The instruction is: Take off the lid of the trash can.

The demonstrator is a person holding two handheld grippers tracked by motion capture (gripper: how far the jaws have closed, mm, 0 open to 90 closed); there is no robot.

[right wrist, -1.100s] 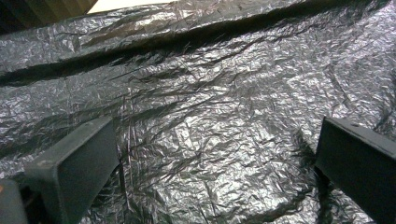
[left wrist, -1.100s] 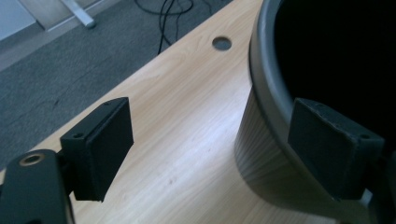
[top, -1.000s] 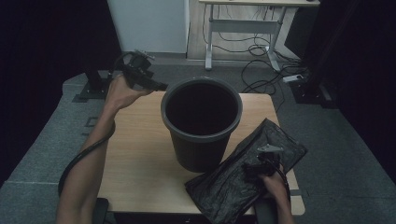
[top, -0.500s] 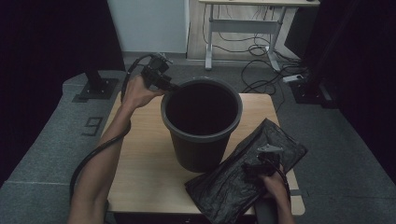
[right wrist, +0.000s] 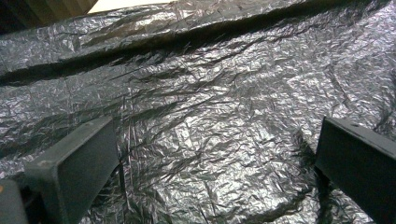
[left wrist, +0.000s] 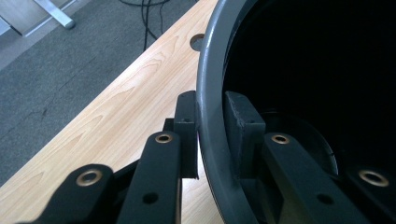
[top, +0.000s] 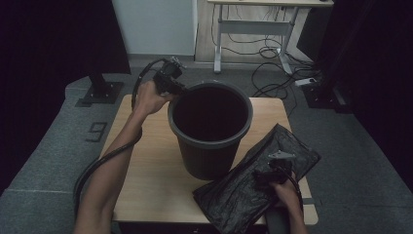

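1. A dark grey bin (top: 210, 129) stood upright near the middle of a light wooden desk (top: 146, 175), its open mouth facing up and its inside dark.
2. The left tool (top: 178, 91) met the bin at the far left part of its rim (left wrist: 210, 116).
3. In the left gripper view, one jaw sat outside the rim and the other inside, with the wall of the bin between them. The jaws had just been closing, and their pads lay against the rim on both sides, gripping it.
4. A crumpled black plastic bag (top: 258, 185) lay flat on the near right part of the desk, just beside the foot of the bin.
5. The right tool (top: 267, 175) rested over the bag.
6. In the right gripper view its jaws stood wide apart, with the shiny, creased plastic (right wrist: 210, 116) spread between them and not pinched.
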